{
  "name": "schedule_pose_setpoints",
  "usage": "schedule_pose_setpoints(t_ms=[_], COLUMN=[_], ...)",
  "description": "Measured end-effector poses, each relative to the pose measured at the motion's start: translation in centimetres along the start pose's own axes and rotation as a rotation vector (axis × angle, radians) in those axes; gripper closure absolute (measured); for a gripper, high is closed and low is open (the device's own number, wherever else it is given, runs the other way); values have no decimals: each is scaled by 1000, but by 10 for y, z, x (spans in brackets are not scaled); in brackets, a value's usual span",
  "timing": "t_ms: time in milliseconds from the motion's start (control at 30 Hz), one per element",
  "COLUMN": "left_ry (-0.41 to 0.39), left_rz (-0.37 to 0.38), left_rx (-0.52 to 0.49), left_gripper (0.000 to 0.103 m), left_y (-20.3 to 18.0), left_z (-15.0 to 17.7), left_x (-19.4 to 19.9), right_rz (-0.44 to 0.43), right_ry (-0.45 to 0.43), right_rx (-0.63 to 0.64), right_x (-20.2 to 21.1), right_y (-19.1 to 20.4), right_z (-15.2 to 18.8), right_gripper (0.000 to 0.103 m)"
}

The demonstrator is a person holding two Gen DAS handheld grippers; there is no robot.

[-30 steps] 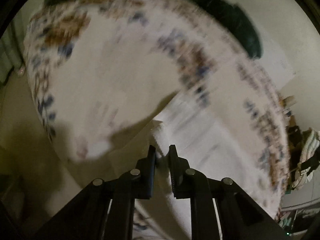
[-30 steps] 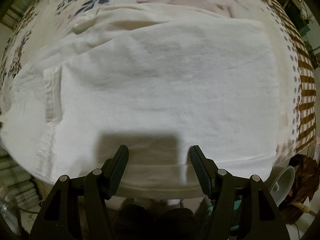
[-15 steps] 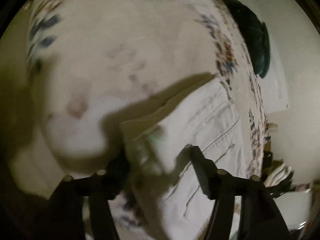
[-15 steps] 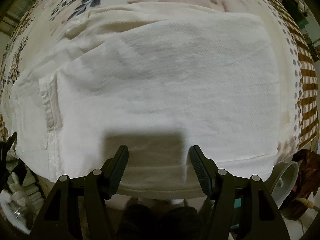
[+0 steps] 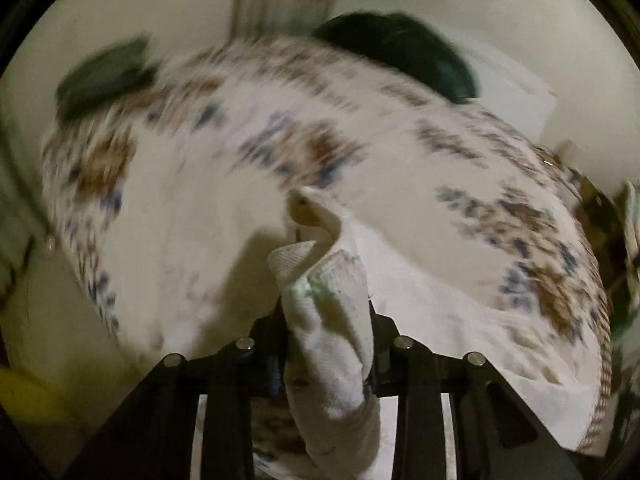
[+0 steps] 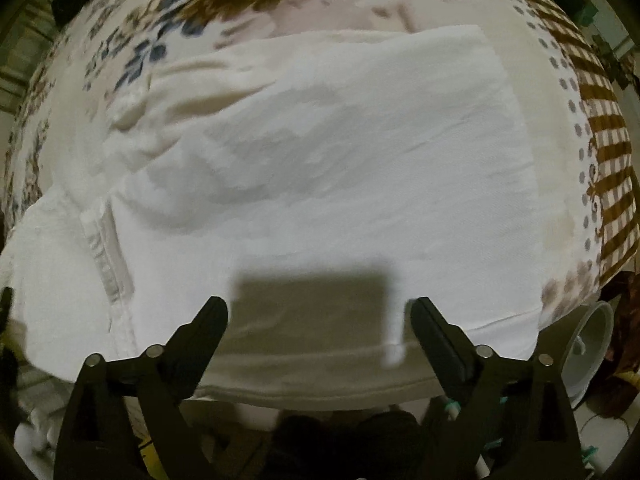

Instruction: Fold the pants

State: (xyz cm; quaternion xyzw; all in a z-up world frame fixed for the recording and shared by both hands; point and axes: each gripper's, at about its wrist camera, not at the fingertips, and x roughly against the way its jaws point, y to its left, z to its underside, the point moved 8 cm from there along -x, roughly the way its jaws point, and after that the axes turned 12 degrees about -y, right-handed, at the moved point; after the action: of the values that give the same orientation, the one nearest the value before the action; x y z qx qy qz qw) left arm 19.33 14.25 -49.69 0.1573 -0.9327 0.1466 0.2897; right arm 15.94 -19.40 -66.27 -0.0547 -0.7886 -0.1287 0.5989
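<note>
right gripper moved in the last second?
No. The right gripper hovers open over the same near edge of the pants, its shadow in the same place on them.

Matte black left gripper [image 5: 326,320] and right gripper [image 6: 319,320], silver round screws.

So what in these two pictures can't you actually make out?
- Left view: the flowered bedspread and the dark things behind it are smeared by motion blur.
- Left view: the left tool is shut on a bunch of the white pants; the cloth hides its tips.
- Right view: the pants' near edge drops out of sight over the bed's side.
- Right view: the open right tool casts a shadow that dulls the cloth there.
</note>
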Motion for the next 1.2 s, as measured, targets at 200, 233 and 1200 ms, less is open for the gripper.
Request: schedule_pose_setpoints(t_ms=[200,233,1200], left_ry=[-72,-71,372], left_rz=[191,244,458], left_rx=[-141,-160,-524], left_gripper=[77,77,75], left_y=[-109,-133,-372], left_z=[-31,-31,200], left_x=[52,62,50], right_rz=[-26,-26,166], right_ry=[-28,-36,-79], right_rx=[-64,-81,-345], right_x=[21,28,77], right_y=[-34,-45,-323], right_z=[1,1,9], right_gripper=[7,7,7])
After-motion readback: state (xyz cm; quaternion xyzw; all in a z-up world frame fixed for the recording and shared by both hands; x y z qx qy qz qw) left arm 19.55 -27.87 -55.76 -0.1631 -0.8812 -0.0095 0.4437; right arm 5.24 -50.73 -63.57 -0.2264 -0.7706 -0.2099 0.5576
